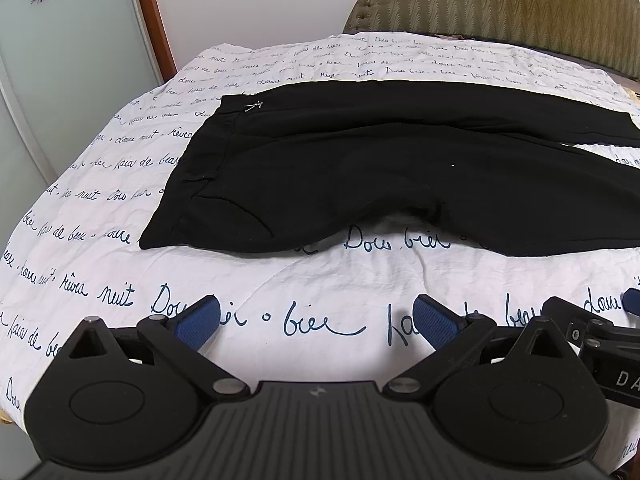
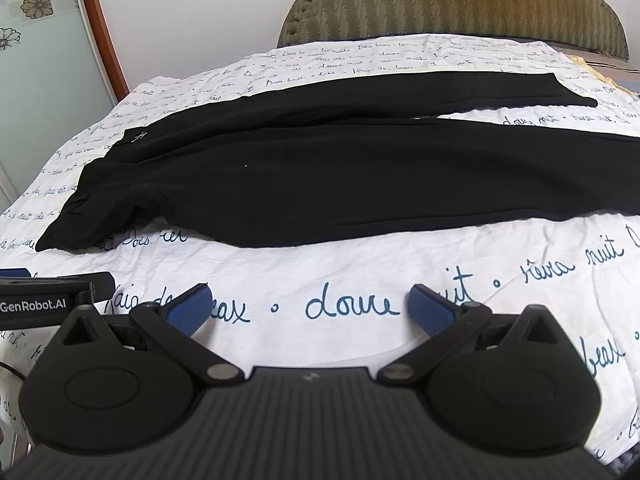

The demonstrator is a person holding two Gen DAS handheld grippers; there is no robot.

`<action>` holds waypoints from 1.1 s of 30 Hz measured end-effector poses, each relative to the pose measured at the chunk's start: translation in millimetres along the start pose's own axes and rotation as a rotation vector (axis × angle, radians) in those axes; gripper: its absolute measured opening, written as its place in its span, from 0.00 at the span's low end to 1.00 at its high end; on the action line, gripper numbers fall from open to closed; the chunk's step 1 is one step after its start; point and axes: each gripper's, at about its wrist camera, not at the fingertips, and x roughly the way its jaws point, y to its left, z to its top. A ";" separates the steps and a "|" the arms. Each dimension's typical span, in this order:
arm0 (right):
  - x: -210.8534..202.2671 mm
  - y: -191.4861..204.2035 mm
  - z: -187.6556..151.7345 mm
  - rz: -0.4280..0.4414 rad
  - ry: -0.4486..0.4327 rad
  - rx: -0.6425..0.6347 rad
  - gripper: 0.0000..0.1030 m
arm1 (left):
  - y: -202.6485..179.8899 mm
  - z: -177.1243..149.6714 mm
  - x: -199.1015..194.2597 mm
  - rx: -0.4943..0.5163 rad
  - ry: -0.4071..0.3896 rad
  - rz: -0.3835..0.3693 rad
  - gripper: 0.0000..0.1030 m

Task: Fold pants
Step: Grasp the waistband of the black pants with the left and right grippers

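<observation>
Black pants lie spread flat on a bed covered by a white sheet printed with blue cursive script. The waistband points to the left of both views, and the two legs run off to the right, diverging slightly so that a narrow wedge of sheet shows between them near the cuffs. A small silver mark sits at the far corner of the waistband. Along the near edge, close to the crotch, the fabric lifts slightly off the sheet.

The left gripper hovers over bare sheet in front of the pants, near the waistband end. Its blue-padded fingers stand wide apart with nothing between them, clear of the fabric. The right gripper hovers beside it, facing the leg portion; its fingers are likewise spread wide and empty. Each gripper appears at the margin of the other's view, the two being near one another but apart.

Behind the bed stands a padded olive headboard against a pale wall. At far left is a frosted glass panel with flower motifs, bordered by a reddish wooden frame.
</observation>
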 end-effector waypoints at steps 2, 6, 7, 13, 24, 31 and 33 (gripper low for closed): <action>0.1 0.1 -0.1 0.001 0.000 0.000 1.00 | 0.0 0.0 0.0 0.000 0.000 0.001 1.00; -0.1 0.1 -0.1 0.004 -0.001 -0.002 1.00 | 0.8 0.0 0.2 0.000 0.001 -0.001 1.00; -0.1 0.2 -0.2 0.006 -0.001 -0.003 1.00 | 0.9 -0.1 0.2 0.000 0.000 -0.001 1.00; -1.4 2.2 0.8 0.030 -0.008 -0.020 1.00 | 3.3 1.4 -0.3 -0.001 -0.001 0.001 1.00; -16.5 23.3 66.9 0.118 -0.236 -0.343 1.00 | 65.4 63.8 7.1 -0.034 -0.061 0.045 1.00; 37.2 48.2 139.9 0.102 -0.210 -0.566 1.00 | 128.9 138.4 62.1 -0.069 -0.056 0.025 1.00; 60.6 48.4 162.3 0.138 -0.177 -0.569 1.00 | 139.8 156.9 85.2 -0.070 -0.039 0.051 1.00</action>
